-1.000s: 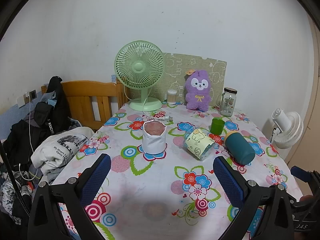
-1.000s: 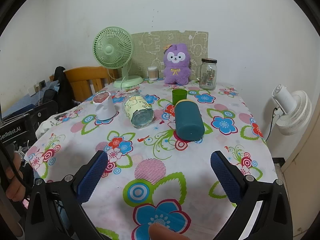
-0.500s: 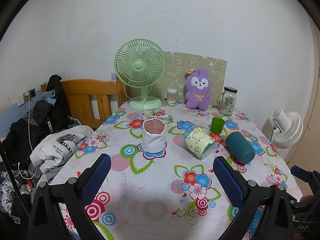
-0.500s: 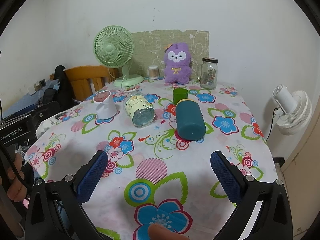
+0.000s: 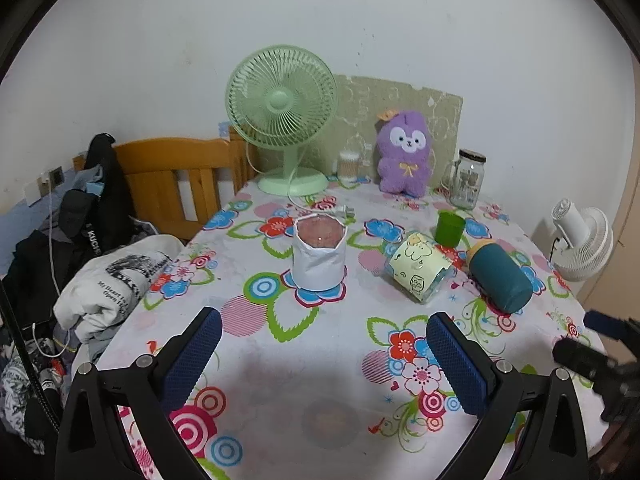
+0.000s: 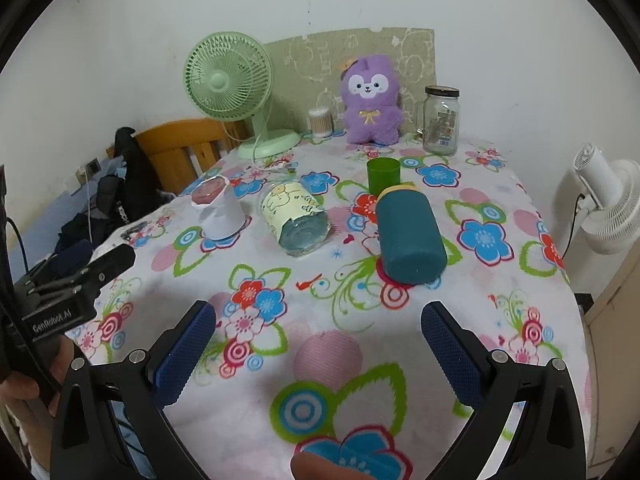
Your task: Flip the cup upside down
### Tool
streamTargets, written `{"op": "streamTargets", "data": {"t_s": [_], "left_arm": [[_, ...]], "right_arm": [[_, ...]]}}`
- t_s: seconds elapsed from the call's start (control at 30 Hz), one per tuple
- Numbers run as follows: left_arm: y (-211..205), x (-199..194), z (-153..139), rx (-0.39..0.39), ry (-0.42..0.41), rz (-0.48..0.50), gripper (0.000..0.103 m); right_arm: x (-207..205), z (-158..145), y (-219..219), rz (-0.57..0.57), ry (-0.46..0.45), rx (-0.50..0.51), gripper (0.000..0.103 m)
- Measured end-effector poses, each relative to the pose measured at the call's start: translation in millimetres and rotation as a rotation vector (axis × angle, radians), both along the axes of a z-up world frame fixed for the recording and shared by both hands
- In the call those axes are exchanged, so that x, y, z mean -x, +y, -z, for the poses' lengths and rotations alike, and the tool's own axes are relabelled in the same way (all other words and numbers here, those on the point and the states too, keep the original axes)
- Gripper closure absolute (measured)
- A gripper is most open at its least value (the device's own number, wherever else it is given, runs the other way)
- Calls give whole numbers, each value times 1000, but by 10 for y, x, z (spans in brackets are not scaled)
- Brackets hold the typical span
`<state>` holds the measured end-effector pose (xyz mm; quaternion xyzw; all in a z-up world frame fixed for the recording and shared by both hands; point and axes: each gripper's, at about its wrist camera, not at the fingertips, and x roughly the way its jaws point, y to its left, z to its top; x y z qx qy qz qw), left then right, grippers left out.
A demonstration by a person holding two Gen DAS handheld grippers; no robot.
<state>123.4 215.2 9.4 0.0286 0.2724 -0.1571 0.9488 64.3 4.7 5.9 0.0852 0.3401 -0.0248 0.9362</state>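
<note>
A white paper-wrapped cup (image 5: 319, 253) with a pink top stands on the floral table; it also shows in the right wrist view (image 6: 219, 208). A glass with a yellow cartoon label (image 5: 420, 275) (image 6: 295, 217) lies on its side. A teal cup (image 5: 500, 280) (image 6: 409, 237) lies on its side to the right. A small green cup (image 5: 450, 227) (image 6: 383, 175) stands upright behind them. My left gripper (image 5: 320, 364) is open and empty, short of the white cup. My right gripper (image 6: 318, 354) is open and empty, short of the teal cup.
At the table's back stand a green fan (image 5: 284, 120), a purple plush (image 5: 404, 152), a glass jar (image 5: 466, 179) and a cotton-swab tub (image 5: 348, 166). A wooden chair (image 5: 180, 184) and clothes (image 5: 116, 284) lie left. A white fan (image 5: 580, 240) stands right.
Both grippers have edged slightly forward toward the cups. Nothing on the table has moved.
</note>
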Motion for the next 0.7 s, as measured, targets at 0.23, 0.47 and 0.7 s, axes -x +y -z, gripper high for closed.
{"op": "streamTargets", "data": {"t_s": [0.23,0.47,0.7], "left_arm": [[-32,-314,114,-43,42,30,0],[-154,-578,198,-45,120,118,0],[-314,-792,247,-87,139,203,0]], "right_arm": [[-415,-71,-42,-33,84,36,0],[-745,-99,46,-83,128,92,0],[-1110,-46,117,-158,177,119,0]]}}
